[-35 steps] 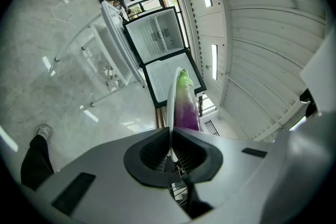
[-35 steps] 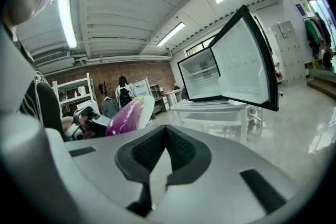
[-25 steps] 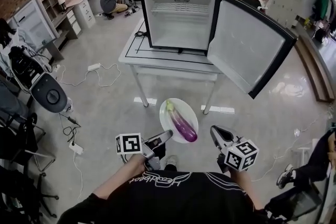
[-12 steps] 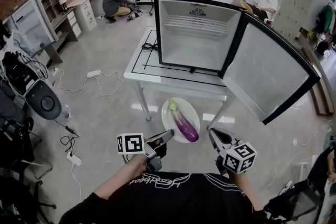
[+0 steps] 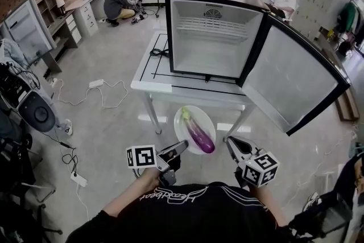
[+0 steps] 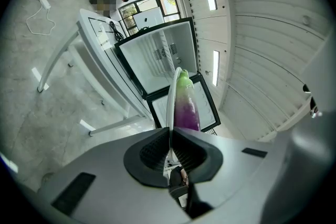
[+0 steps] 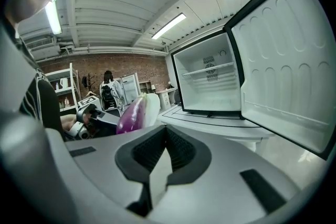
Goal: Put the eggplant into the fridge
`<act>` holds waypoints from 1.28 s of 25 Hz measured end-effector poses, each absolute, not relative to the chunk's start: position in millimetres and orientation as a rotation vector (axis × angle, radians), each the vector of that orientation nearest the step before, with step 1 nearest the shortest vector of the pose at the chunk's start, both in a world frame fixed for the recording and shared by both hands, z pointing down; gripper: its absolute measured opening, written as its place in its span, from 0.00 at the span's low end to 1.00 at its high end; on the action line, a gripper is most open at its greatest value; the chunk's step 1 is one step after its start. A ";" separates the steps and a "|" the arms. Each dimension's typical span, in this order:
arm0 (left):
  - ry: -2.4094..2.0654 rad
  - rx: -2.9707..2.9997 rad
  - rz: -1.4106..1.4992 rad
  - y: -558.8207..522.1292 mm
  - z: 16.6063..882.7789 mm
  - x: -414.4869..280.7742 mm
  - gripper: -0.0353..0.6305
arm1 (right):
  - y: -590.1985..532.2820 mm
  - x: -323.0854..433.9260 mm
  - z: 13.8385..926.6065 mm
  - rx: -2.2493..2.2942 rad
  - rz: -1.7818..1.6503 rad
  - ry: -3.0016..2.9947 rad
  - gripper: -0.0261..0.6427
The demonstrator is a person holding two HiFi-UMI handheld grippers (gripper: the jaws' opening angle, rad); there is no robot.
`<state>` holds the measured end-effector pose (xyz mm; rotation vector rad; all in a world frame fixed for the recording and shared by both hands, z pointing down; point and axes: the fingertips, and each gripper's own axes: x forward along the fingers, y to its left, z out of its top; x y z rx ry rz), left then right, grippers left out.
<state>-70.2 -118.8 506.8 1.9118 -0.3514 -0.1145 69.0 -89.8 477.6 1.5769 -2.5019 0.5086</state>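
Between the two tongs, out in front of the worktop [image 5: 149, 74], a plate [image 5: 180, 122] carries the eggplant [image 5: 197, 134], green tip toward the fridge [image 5: 213, 37]. Left tongs [image 5: 181, 147] are clenched on the plate's left rim, right tongs [image 5: 232, 143] on its right rim. The fridge sits on the worktop with its door [image 5: 296, 79] swung wide.
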 end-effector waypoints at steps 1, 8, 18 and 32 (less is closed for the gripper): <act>-0.352 1.911 -0.117 -119.9 506.6 -69.8 0.09 | -90.2 70.3 475.8 1.583 0.499 -2.500 0.05; -0.361 1.910 -0.134 -131.6 507.9 -63.7 0.09 | -100.6 83.6 477.9 1.599 0.486 -2.486 0.05; -0.415 1.897 -0.117 -181.5 504.8 -44.6 0.09 | -155.1 104.8 481.0 1.568 0.508 -2.522 0.05; -0.474 1.840 -0.068 -287.2 525.4 3.5 0.09 | -264.4 144.6 489.1 1.554 0.570 -2.535 0.05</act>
